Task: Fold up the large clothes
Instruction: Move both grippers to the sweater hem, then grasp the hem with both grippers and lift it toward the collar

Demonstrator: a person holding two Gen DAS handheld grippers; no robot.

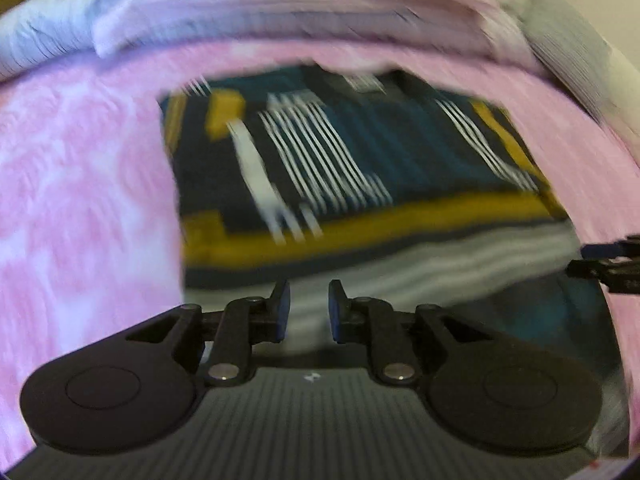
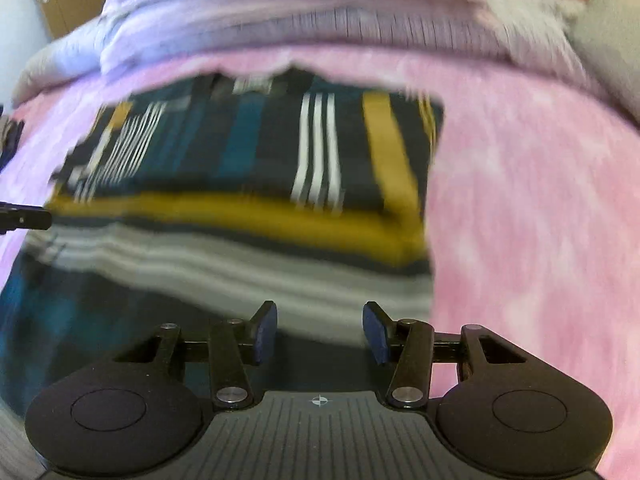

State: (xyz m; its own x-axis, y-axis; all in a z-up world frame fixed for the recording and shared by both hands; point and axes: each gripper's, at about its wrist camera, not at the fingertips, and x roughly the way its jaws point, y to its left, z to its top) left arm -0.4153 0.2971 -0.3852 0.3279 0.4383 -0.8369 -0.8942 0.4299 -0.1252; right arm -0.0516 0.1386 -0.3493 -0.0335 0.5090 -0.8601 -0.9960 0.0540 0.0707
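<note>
Left tongs (image 1: 309,306) narrowly parted, nothing between. Right tongs (image 2: 320,330) wider apart, also empty. Both hang above the near edge of a folded striped garment (image 2: 256,184), navy, teal, mustard, white, lying flat on a pink bedspread (image 2: 520,208). Pillows (image 2: 280,20) beyond.

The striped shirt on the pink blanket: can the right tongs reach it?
Probably yes. The right tongs hang open just above the near edge of the striped shirt, and nothing lies between them. The pink blanket around it is bare.
</note>
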